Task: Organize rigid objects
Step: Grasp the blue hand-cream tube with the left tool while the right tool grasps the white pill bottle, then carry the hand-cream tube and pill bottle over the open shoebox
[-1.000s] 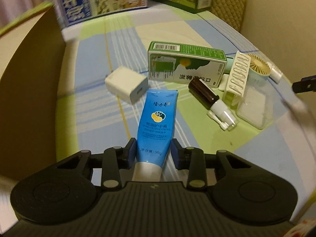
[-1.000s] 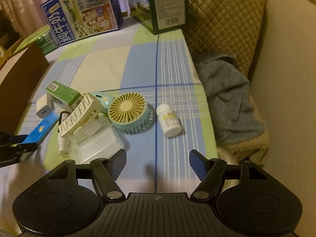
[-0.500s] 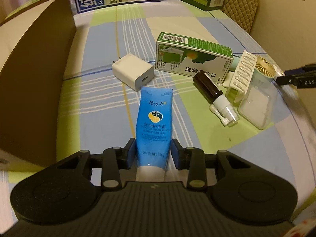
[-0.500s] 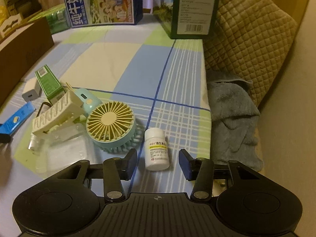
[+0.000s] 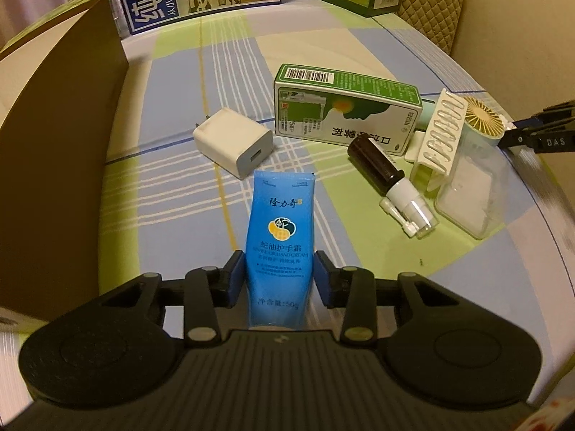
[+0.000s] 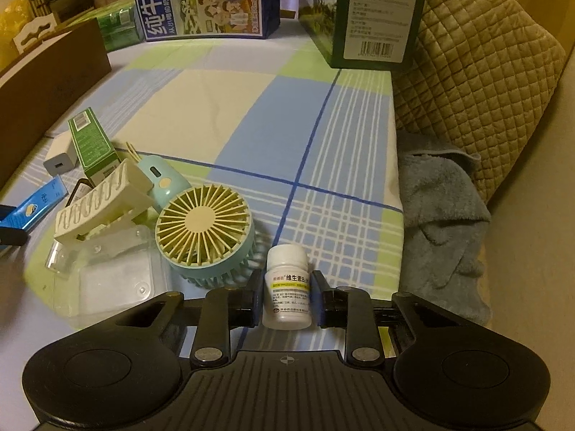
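My left gripper (image 5: 279, 276) is shut on a blue hand-cream tube (image 5: 281, 237) that points away over the checked cloth. My right gripper (image 6: 286, 296) has its jaws closed against a small white pill bottle (image 6: 287, 285) lying on the cloth. Ahead of the left gripper lie a white charger (image 5: 233, 146), a green and white box (image 5: 345, 107), a brown spray bottle (image 5: 390, 183), a cream clip (image 5: 440, 136) and a clear plastic case (image 5: 470, 194). A teal and yellow mini fan (image 6: 205, 230) lies just left of the pill bottle.
A brown cardboard box (image 5: 54, 151) stands at the left. Blue milk carton (image 6: 201, 0) and a dark green carton (image 6: 373, 14) stand at the back. A grey towel (image 6: 442, 222) and a quilted cushion (image 6: 478, 57) lie to the right, beyond the cloth's edge.
My right gripper moved forward to the pill bottle and closed its jaws on it. My left gripper kept hold of the blue tube and shifted a little.
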Demonstrator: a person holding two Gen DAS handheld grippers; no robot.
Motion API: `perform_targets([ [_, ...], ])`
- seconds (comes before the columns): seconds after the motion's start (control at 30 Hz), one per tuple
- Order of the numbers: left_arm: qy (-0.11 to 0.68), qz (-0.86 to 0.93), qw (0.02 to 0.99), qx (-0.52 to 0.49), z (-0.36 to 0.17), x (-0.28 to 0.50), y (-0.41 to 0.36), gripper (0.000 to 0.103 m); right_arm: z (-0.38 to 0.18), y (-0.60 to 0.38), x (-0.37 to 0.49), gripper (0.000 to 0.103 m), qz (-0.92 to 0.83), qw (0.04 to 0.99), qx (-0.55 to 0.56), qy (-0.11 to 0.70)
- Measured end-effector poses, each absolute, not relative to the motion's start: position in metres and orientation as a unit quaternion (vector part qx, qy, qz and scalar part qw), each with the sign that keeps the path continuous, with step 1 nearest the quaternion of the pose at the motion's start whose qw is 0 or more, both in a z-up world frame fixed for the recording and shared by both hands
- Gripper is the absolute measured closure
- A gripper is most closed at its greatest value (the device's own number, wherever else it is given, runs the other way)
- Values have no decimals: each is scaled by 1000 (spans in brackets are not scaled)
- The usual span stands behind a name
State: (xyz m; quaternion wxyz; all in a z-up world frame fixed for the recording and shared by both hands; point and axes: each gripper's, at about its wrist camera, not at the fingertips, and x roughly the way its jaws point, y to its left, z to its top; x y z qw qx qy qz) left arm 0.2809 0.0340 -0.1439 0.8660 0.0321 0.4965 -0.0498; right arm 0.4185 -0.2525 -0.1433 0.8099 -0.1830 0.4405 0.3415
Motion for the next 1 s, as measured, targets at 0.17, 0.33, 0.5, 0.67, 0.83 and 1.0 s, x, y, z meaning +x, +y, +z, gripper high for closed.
perform_targets([
  [0.17, 499, -39, 865, 33, -141, 278, 30, 69, -142, -257, 414, 79, 341, 808, -182, 445],
  [0.33, 490, -29, 871, 25, -133, 272, 29, 69, -136, -265, 408, 79, 343, 810, -174, 444],
  [0.5, 478, -20, 878, 23, -122, 266, 26, 69, -127, -270, 402, 79, 347, 812, -173, 437],
  [0.67, 464, -12, 886, 14, -109, 259, 24, 69, -116, -273, 393, 79, 358, 814, -171, 425],
  [0.83, 444, -1, 896, 6, -95, 247, 23, 69, -104, -272, 383, 79, 373, 816, -167, 409],
  [1.0, 423, 14, 906, -6, -81, 232, 24, 69, -92, -266, 376, 79, 394, 813, -165, 395],
])
